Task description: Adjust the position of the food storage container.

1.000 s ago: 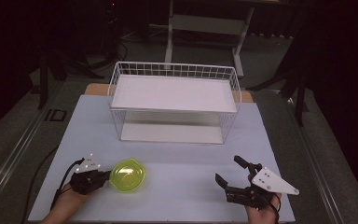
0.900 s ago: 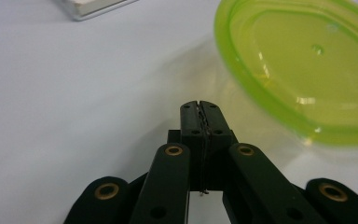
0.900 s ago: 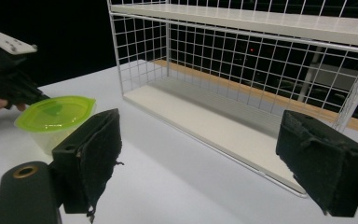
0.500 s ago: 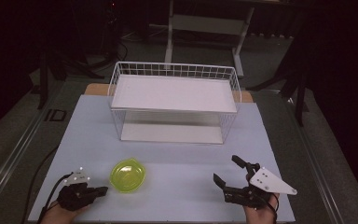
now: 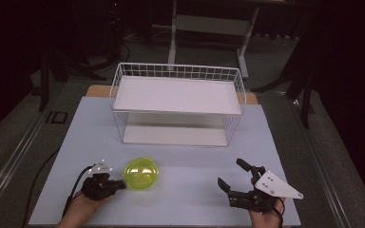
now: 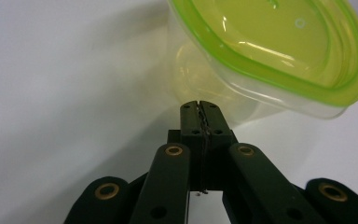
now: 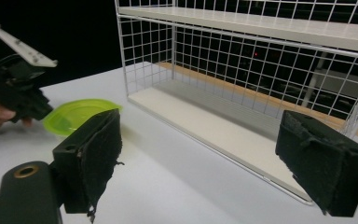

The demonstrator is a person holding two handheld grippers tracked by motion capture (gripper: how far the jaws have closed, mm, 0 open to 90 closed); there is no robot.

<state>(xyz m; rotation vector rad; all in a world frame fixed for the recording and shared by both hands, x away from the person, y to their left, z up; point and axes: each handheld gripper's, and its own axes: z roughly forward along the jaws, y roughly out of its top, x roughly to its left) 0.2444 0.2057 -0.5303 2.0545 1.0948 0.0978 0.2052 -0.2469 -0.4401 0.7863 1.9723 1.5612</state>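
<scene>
A yellow-green lidded plastic container (image 5: 141, 173) sits on the pale table near the front left. My left gripper (image 5: 120, 184) lies just left of it, jaws shut with nothing between them. In the left gripper view its closed tips (image 6: 199, 105) are right at the container's clear side wall (image 6: 223, 93); I cannot tell whether they touch. At the front right, apart from the container, my right gripper (image 5: 230, 174) is held open and empty. The right gripper view looks between its wide-apart pads (image 7: 98, 154) at the container (image 7: 77, 114) and the other gripper (image 7: 16, 88).
A white wire shelf rack (image 5: 178, 95) with two white boards stands at the middle back of the table; its lower board (image 7: 223, 135) is close ahead of the right gripper. A cable (image 5: 73, 187) trails from the left gripper. The table's front edge (image 5: 171, 224) is near both hands.
The left gripper drew back toward the front edge, then came forward again to the container's left side. The container now sits slightly farther right. The right gripper has barely moved.
</scene>
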